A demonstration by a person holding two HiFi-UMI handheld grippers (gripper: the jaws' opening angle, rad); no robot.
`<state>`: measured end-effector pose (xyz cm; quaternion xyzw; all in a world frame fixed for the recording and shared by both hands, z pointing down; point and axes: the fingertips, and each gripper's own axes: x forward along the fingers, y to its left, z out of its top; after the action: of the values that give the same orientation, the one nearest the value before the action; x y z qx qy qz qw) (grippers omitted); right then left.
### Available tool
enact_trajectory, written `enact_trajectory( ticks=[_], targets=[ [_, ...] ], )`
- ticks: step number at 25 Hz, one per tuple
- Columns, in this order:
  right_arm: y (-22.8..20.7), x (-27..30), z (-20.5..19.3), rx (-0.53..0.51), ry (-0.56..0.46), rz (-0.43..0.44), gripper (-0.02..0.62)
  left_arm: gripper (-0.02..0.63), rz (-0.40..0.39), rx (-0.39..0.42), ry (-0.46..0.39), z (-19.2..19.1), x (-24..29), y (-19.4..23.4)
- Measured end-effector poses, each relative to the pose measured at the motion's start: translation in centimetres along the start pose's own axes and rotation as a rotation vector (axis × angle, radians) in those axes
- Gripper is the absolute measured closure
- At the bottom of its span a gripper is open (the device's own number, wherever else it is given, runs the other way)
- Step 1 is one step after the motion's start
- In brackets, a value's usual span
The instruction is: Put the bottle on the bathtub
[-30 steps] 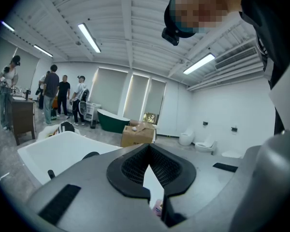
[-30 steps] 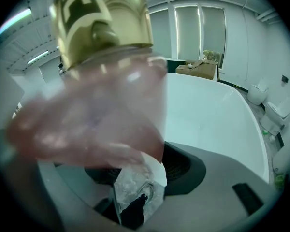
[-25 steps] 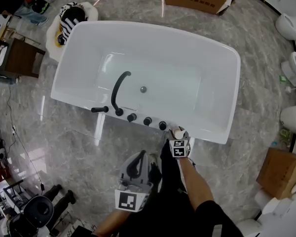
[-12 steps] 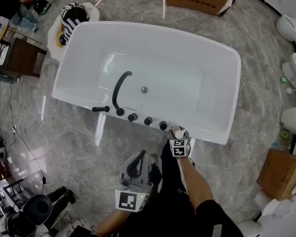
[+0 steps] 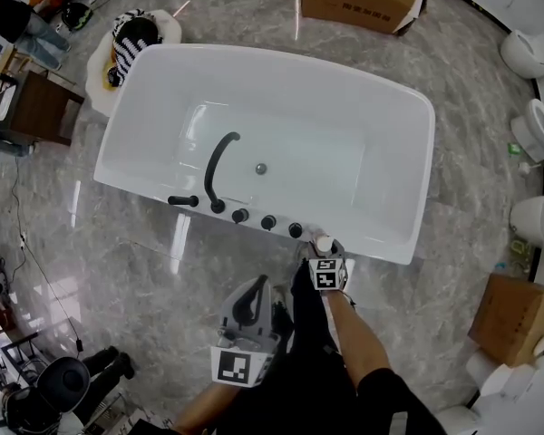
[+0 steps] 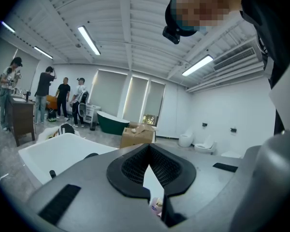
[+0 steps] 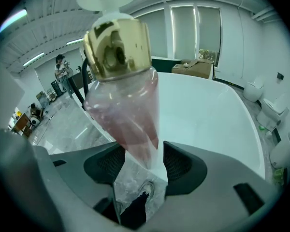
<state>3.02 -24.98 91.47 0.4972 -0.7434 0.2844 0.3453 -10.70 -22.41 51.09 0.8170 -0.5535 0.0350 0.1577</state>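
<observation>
Clamping the bottle (image 7: 128,105) low on its pink body, the right gripper (image 7: 137,161) holds it at the near rim of the bathtub (image 5: 408,198). In the head view this is around 5 o'clock of the tub, just at 3 o'clock of the row of black knobs (image 5: 267,222). The bottle's gold collar and white cap point away from the jaws. Whether the bottle touches the rim cannot be told. The left gripper (image 5: 251,308) hangs at 7 o'clock from the right one, off the tub, its jaws pressed together on nothing.
</observation>
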Motion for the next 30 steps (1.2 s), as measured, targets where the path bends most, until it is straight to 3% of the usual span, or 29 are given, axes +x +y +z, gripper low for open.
enact_trajectory(
  ticks=[11,21,30],
  targets=[
    [1.9,-4.2,-1.3,0.021,0.024,0.003,0.379,0.592,-0.029,0.005,-0.061,1.7,-3.4,-1.4],
    [2.9,-10.2,-1.8,0.095,0.011,-0.037,0.487,0.592,-0.05,0.034,-0.077,2.5,-8.3,-3.1],
    [5.2,-19.6,-2.2,0.159,-0.022,-0.033,0.56,0.592,-0.096,0.052,-0.082,2.2,-15.2,-5.3]
  ],
)
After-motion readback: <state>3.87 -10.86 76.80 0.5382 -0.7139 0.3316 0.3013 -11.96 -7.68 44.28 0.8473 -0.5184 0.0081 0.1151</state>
